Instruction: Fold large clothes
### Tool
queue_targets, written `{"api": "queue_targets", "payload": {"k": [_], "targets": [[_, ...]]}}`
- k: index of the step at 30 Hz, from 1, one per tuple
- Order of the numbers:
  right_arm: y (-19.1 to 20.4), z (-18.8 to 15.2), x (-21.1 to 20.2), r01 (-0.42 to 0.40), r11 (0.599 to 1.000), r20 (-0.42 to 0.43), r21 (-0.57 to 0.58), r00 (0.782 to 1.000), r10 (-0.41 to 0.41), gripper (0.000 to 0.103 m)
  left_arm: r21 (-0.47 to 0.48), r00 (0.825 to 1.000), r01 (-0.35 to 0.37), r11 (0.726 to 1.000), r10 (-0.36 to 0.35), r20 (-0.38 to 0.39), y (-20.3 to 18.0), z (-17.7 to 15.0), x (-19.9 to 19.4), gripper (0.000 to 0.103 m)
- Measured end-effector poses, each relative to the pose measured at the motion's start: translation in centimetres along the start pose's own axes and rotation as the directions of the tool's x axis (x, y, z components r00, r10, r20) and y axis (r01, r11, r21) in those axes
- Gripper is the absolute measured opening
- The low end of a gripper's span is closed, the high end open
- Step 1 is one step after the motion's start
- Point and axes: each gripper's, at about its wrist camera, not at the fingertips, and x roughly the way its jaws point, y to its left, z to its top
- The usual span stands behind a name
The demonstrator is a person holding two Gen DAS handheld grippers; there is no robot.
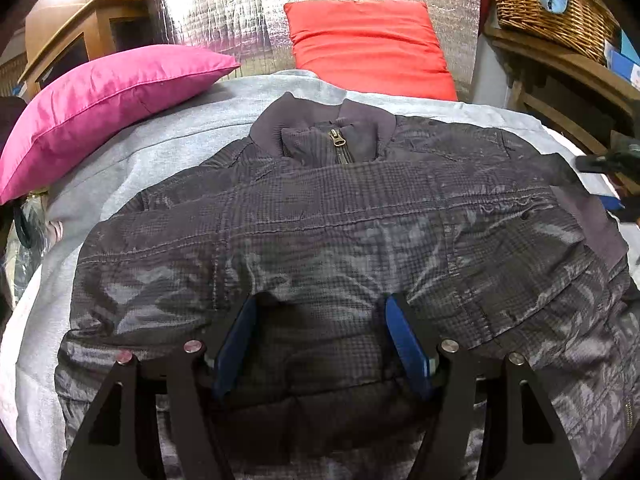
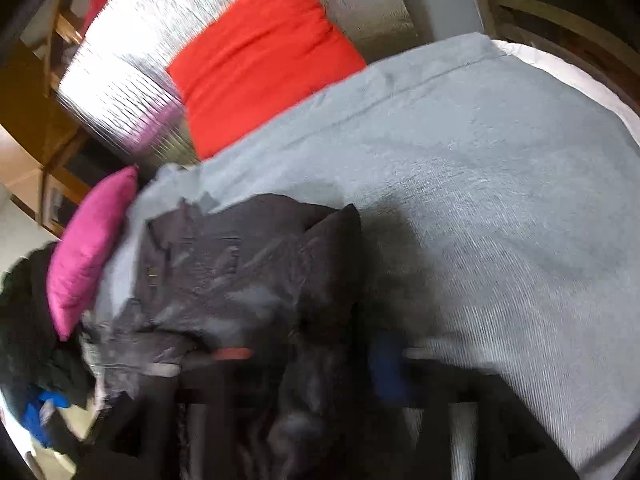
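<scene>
A dark grey checked jacket point(image 1: 320, 208) lies flat on a grey blanket point(image 1: 168, 148), its collar and brass zip point(image 1: 340, 140) pointing away from me. One sleeve is laid across the chest. My left gripper point(image 1: 322, 304) hovers over the lower part with its blue pads point(image 1: 408, 344) wide apart, and jacket cloth lies between them. The right wrist view is blurred. It shows the jacket point(image 2: 224, 272) at the left and the right gripper point(image 2: 308, 360) at its near edge. The jaws stand wide with dark cloth between them, and no grip shows.
A pink cushion point(image 1: 108, 96) leans at the blanket's left and a red cushion point(image 1: 368, 48) lies against silver quilted foil point(image 1: 224, 8) behind. A wicker basket point(image 1: 552, 4) sits on wooden furniture point(image 1: 560, 80) at the right. Bare grey blanket point(image 2: 480, 200) stretches right of the jacket.
</scene>
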Motion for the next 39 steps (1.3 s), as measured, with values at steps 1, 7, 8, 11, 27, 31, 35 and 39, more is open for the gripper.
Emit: {"api": "queue_targets", "payload": {"k": [1,7,8,11,27,31,35,39], "targets": [[-0.5,-0.1,-0.9,-0.018,1.000,0.014,0.009,1.000,0.018,0.083,-0.001,1.000,-0.001,1.000,0.001,0.003,0.0,0.1,0.0,0.068],[0.2,-2.7,-2.1,0.005,0.997,-0.054,-0.075,0.998,-0.009,0.057,-0.073,0.999,0.038,0.997,-0.035,0.040,0.6,0.5,-2.7,0.069],[0.4,-2.9,-1.7,0.042,0.994,-0.076,-0.103,0.996,-0.050,0.020,-0.077,0.998,0.039,0.996,-0.035,0.054,0.6,0.6,-3.3,0.069],[0.7,-2.8,-1.9,0.124,0.984,-0.046,-0.130,0.990,-0.131,0.022,-0.072,0.997,0.045,0.996,-0.040,0.068,0.3,0.8,-3.9,0.069],[7.6,-6.4,-1.6,-0.017,0.978,-0.050,-0.209,0.999,0.007,0.082,-0.178,0.997,0.049,0.983,-0.038,0.064,5.6,0.1,-5.8,0.074],[7.9,-6.1,-3.6,-0.027,0.981,-0.018,-0.193,1.000,0.024,0.082,-0.288,0.999,-0.034,0.957,0.027,-0.029,11.1,-1.6,-3.7,0.075],[9.8,-6.9,-4.4,-0.085,0.968,-0.020,-0.237,0.996,0.082,0.082,-0.279,0.997,-0.055,0.959,0.038,-0.065,12.5,-2.7,-2.0,0.075],[8.0,-7.3,-1.1,-0.012,0.981,-0.076,-0.194,0.997,-0.003,0.081,-0.277,0.998,-0.048,0.960,0.037,-0.046,12.1,-2.0,-3.4,0.075]]}}
